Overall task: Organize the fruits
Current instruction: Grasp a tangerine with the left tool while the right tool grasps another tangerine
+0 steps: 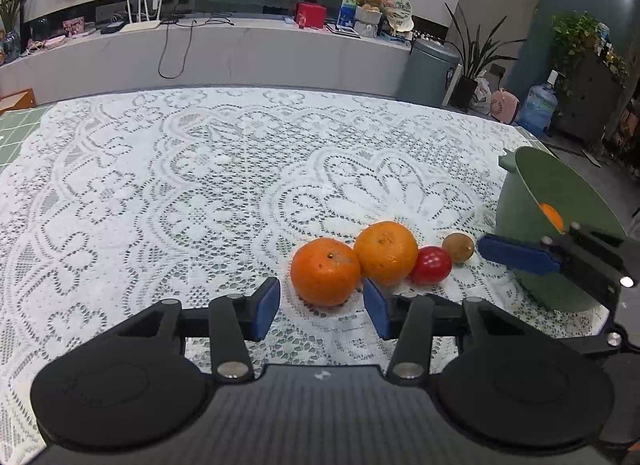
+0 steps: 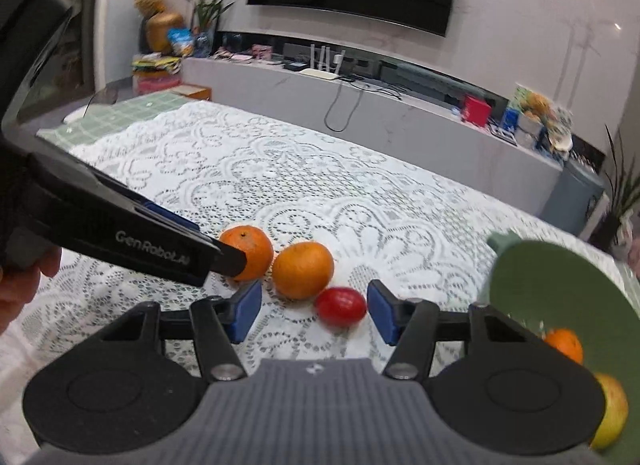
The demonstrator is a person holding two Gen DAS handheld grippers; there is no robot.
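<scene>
Green bucket (image 2: 560,297) holding an orange (image 2: 565,344) and yellowish fruit (image 2: 610,417) — both grippers' jaws open, empty

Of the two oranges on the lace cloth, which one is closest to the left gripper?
The darker orange, the left one of the pair, lies just ahead of the open left gripper. The paler orange lies behind it, beside the red tomato.

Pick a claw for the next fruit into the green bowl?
Probably left: left claw is open right at the nearest orange. Right claw, also open, fronts the red fruit.
</scene>
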